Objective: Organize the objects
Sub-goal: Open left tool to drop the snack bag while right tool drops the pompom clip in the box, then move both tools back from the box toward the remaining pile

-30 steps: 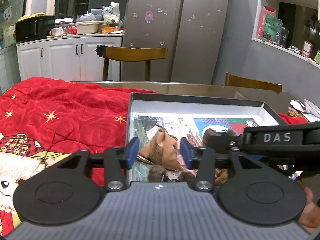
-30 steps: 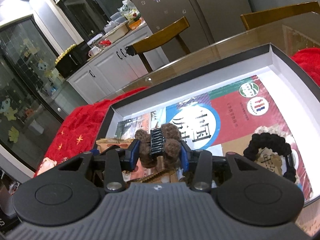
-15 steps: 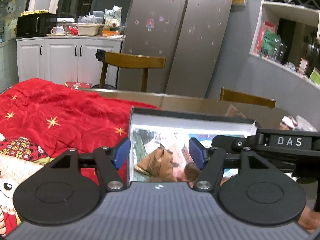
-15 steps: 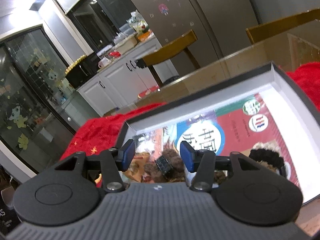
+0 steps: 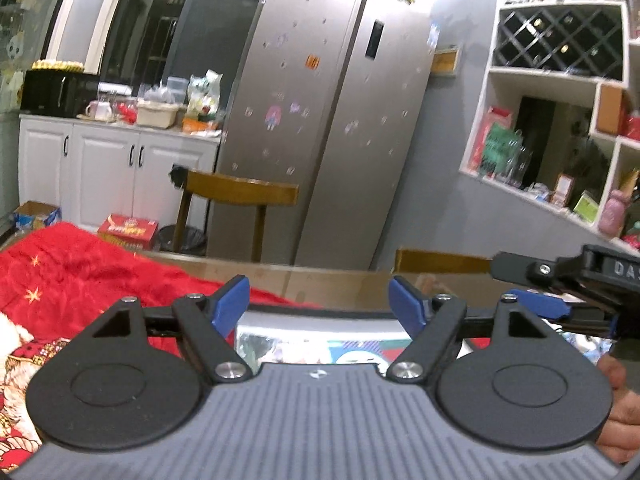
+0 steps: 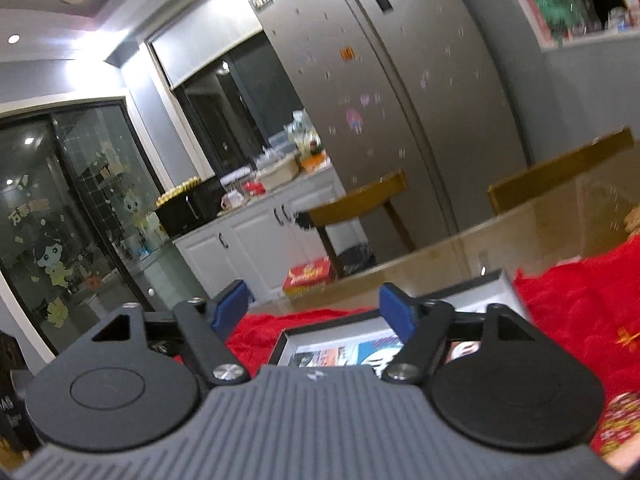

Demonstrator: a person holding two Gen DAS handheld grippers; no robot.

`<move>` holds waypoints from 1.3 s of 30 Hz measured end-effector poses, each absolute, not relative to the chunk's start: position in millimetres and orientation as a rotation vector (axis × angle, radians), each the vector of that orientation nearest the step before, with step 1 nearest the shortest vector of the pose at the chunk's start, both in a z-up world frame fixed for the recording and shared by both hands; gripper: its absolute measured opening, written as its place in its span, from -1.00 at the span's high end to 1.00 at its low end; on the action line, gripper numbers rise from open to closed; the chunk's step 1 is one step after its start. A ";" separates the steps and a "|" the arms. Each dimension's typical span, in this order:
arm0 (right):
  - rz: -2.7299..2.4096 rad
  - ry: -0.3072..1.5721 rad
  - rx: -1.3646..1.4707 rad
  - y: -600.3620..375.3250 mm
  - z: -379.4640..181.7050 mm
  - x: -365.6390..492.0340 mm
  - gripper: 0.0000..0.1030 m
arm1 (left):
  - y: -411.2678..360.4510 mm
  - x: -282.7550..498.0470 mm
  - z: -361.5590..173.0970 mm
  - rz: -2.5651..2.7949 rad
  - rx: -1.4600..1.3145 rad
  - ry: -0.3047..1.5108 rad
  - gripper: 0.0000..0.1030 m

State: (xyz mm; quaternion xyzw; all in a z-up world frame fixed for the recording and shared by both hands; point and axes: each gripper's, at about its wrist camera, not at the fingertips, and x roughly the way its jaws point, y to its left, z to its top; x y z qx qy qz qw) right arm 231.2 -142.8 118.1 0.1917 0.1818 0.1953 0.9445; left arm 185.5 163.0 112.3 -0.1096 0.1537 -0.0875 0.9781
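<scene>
Tools, left [image 5: 320, 304] and right [image 6: 312, 306], blue-padded jaws just spread empty above shallow rectangular box [image 6: 316, 330].

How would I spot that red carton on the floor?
Find the tall silver fridge, then the wooden chair in front of it. On the floor left of the chair, by the white cabinets, sits the red carton, the only red box with yellow print there.

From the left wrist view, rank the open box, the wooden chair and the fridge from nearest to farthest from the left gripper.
1. Open box: just below and ahead of the left gripper, whose jaws have just been opening with nothing between them.
2. Wooden chair: beyond the table's far edge, left of centre.
3. Fridge: behind the chair, centre.
</scene>
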 end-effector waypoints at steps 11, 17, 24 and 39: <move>0.320 0.293 0.355 -191.0 110.1 168.8 -0.71 | 112.4 111.8 137.9 -0.312 -0.134 0.208 -0.67; 0.304 0.260 0.373 -207.9 101.1 154.7 -0.73 | 88.4 68.1 135.6 -0.383 -0.115 0.149 -0.70; 0.295 0.224 0.350 -217.9 83.6 136.2 -1.00 | 73.4 45.6 123.3 -0.340 -0.105 0.178 -0.71; 0.331 0.393 0.313 -210.9 24.9 136.2 -1.00 | 68.9 63.7 37.7 -0.419 -0.059 0.373 -0.72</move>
